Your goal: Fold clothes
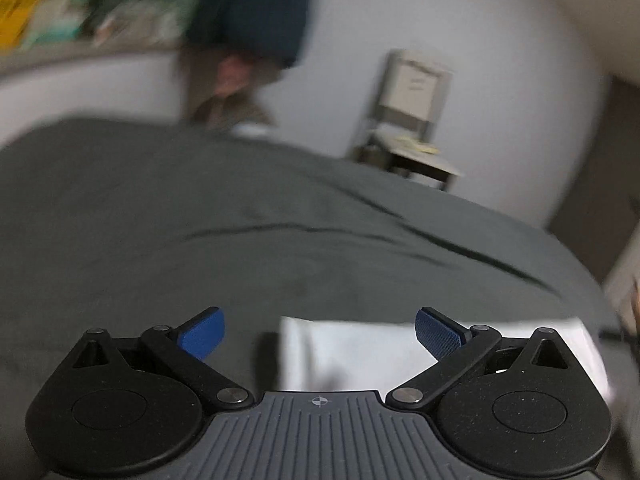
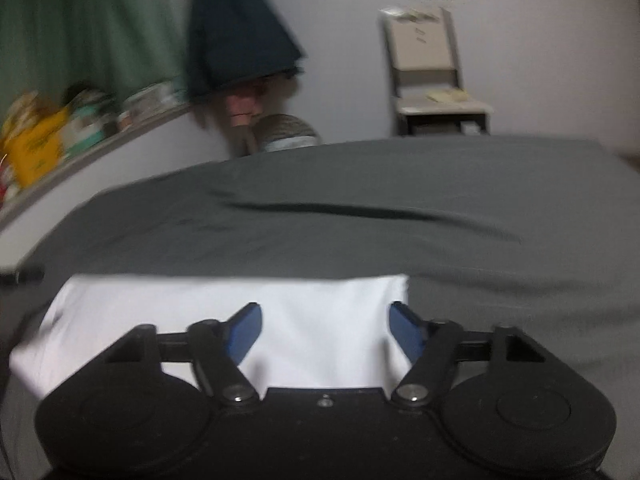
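Step in hand (judged): between folds. White cloth (image 2: pixel 224 320) lies flat on grey bed (image 2: pixel 400 184) as a neat rectangle, near edge of bed, just ahead of both tools. Looks partly folded already; how many folds done, can't tell.

Left tool (image 1: pixel 320 334): wide apart, nothing between the blue pads (image 1: pixel 438 338). Cloth's left edge sits roughly below the gap; right pad over cloth, left pad over bare sheet. Contact w/ cloth: not evident.

Right tool (image 2: pixel 324 332): about half spread, pads over the cloth, right pad near cloth's right edge. No fabric pinched that I can see.

Next move (judged): each tool needs to drop to an edge or corner, close on fabric, then lift and carry across for next fold. Pinch should take all layers, else stack skews.

Hidden / unclear:
- near edge of cloth covered by tool bodies in both views
- layer count, garment type: can't tell
- both frames motion-blurred, esp. left view
- background clutter on shelf (image 2: pixel 80 152) not legible; chair (image 2: pixel 432 76) by wall.
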The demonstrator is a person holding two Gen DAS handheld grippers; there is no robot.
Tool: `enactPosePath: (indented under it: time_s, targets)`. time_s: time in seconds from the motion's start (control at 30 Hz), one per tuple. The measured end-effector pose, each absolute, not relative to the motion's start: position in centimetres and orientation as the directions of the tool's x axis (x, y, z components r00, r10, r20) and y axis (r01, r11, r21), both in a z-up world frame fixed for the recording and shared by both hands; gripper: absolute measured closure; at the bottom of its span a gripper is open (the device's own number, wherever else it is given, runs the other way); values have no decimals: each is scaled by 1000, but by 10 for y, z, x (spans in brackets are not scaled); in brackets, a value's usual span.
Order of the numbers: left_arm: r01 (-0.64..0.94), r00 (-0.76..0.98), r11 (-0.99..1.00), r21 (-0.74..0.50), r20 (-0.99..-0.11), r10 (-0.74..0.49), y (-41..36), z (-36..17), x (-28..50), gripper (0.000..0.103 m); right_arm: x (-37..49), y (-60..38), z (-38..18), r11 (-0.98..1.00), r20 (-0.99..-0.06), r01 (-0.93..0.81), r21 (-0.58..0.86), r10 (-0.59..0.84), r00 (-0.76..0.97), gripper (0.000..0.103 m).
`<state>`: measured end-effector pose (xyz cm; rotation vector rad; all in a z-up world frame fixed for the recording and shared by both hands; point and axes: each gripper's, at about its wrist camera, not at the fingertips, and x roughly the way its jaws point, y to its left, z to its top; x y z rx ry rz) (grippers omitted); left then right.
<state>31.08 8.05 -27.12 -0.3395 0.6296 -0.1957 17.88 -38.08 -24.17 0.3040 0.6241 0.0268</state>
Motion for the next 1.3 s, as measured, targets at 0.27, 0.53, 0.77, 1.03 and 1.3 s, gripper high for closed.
enactPosePath:
  time_s: [0.27,0.53,0.77,1.03,1.3]
  targets:
    - [32,738,942,-334,-627,-248,81,-290,344,59,212,-416,-263,902,-624,166,398,133,770,83]
    - [-16,728,929,-370,-641,-243,82,-295,326,103,221,-414,-273,880,-632,164,446,180,754,99]
    - [-73,762,869,-489,-589,-268,95,-301,322,102,208,-430,-284,794,-599,246,556,178,780,99]
    - [-45,713,869,-493,-625,-318,90,-305,328,98,209,-420,-280,837,-615,226,499,158,773,94]
    - [-62,672,891,-449,-679,-295,91,-309,318,98,206,-424,-280,824,-611,236,515,160,775,93]
